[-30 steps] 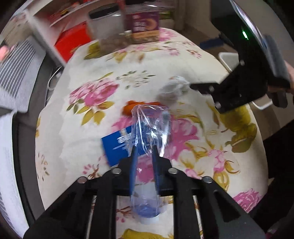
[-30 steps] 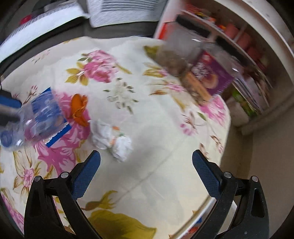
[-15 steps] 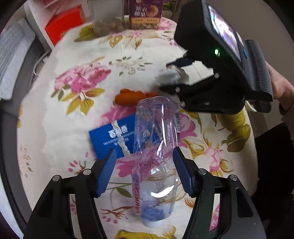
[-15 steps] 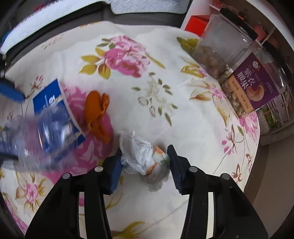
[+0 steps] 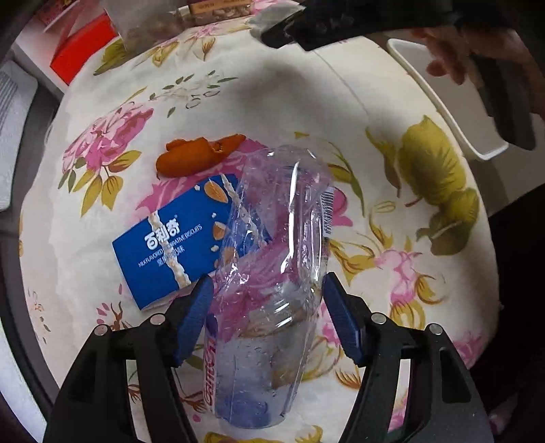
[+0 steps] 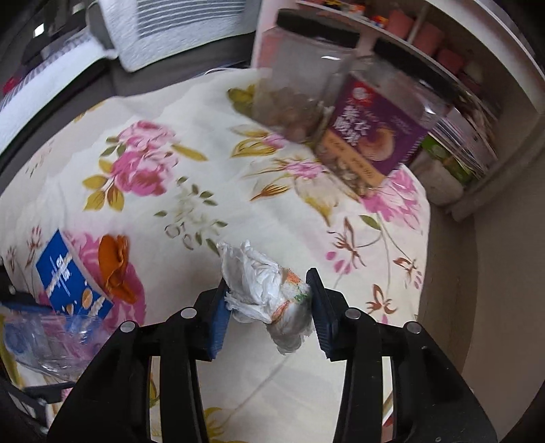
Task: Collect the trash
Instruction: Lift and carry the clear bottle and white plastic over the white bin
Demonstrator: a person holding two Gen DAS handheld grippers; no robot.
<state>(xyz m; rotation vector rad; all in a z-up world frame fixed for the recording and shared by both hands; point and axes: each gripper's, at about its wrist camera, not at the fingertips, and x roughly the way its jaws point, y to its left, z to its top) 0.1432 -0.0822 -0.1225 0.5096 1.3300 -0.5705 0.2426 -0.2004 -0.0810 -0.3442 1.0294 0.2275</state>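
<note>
In my left wrist view, my left gripper (image 5: 267, 300) points down at the flowered tablecloth (image 5: 279, 95), and the crushed clear plastic bottle (image 5: 272, 272) lies between its blue pads, which stand half wide; I cannot tell if they touch the bottle's sides, so I judge that it is loose, not gripped. Under the bottle's far half lies a blue biscuit box (image 5: 173, 252), and just beyond it an orange peel (image 5: 201, 155). At the top of this view my right gripper (image 5: 272, 29) shows only as a dark shape, and beside the table's right edge there is a white bin (image 5: 453, 98), partly hidden by a hand (image 5: 466, 51). In my right wrist view, my right gripper (image 6: 267, 306) has its jaws narrow and pressed on a crumpled white tissue (image 6: 265, 293), which hangs between the pads; whether it is lifted off the cloth I cannot say. The step in hand, I think, is taking the trash up, one piece per gripper. The next move calls for carrying the tissue to the bin without loosening, and for closing firmly on the slippery bottle. The two snack jars (image 6: 340, 119) at the back are blurred, and the bottle (image 6: 44, 337) is cut off at the left edge
</note>
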